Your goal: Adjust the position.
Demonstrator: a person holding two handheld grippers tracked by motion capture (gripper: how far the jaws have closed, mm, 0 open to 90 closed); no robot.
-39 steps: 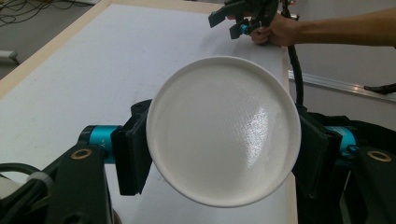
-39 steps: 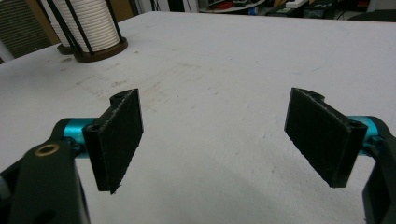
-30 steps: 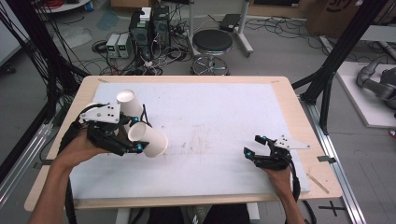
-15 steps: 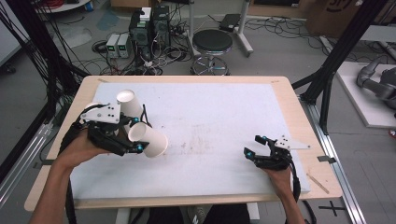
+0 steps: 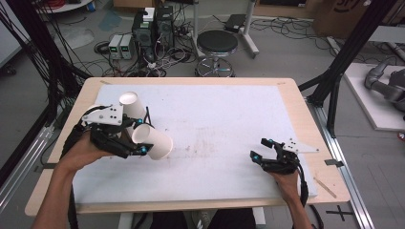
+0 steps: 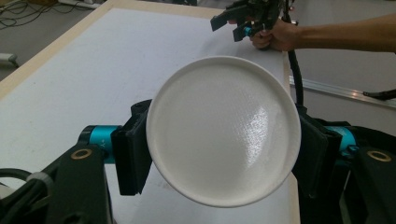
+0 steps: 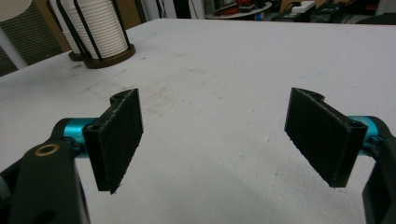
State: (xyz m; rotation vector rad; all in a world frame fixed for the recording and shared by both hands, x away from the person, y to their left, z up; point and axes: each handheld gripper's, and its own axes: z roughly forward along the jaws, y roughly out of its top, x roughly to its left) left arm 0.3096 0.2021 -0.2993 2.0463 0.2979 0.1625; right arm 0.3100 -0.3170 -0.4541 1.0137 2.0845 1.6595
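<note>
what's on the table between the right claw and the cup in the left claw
Nothing: in the high view the white table top is bare between the open right claw and the white paper cup gripped sideways in the left claw.

A black round stool (image 5: pixel 217 44) and boxy electronics (image 5: pixel 152 26) stand on grey floor (image 5: pixel 286 52) beyond the table (image 5: pixel 291 93).

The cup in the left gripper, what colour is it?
White. The cup shows best in the left gripper view.

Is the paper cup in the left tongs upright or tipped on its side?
Tipped on its side. In the high view the paper cup lies level in the left tongs; the left gripper view faces its round base, pads pressing both sides.
</note>
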